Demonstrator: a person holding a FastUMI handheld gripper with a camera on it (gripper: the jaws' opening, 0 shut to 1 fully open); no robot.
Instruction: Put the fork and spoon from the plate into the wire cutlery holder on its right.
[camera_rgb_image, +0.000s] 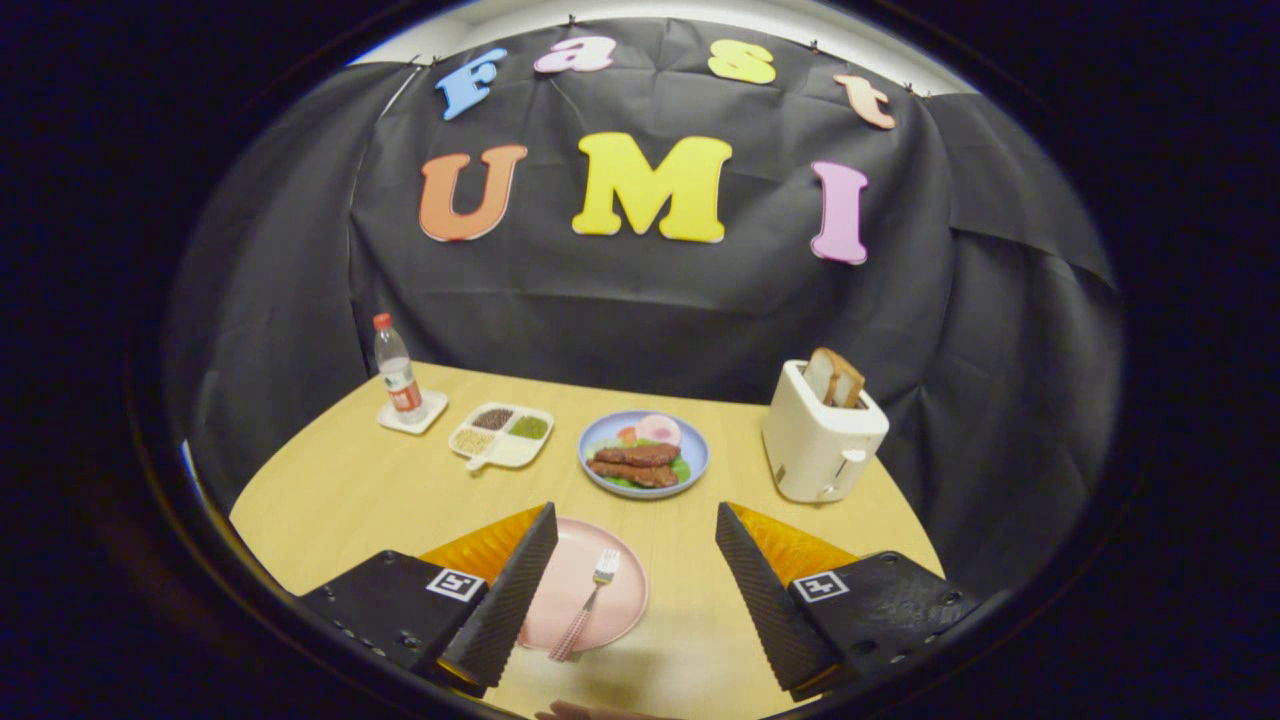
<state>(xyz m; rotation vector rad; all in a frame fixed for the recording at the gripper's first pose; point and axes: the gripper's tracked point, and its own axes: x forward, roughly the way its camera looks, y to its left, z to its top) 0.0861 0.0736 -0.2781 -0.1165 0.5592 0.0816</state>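
The gripper (632, 590) hangs above the desk (340, 490), fingers spread wide and holding nothing. The pink plate (620, 600) lies between the fingers, partly behind the left one. The fork (587, 604) rests on the plate, tines pointing away. Risk: the fork lies flat, so the fingers may slide over its thin handle or shift the plate.

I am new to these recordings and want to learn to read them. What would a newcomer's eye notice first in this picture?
First, the gripper, open, its two ridged fingers wide apart and holding nothing. Between them, close to the left finger, a pink plate carries a fork. Beyond the fingers stand a blue plate of food and, further right, a white toaster with bread sticking out.
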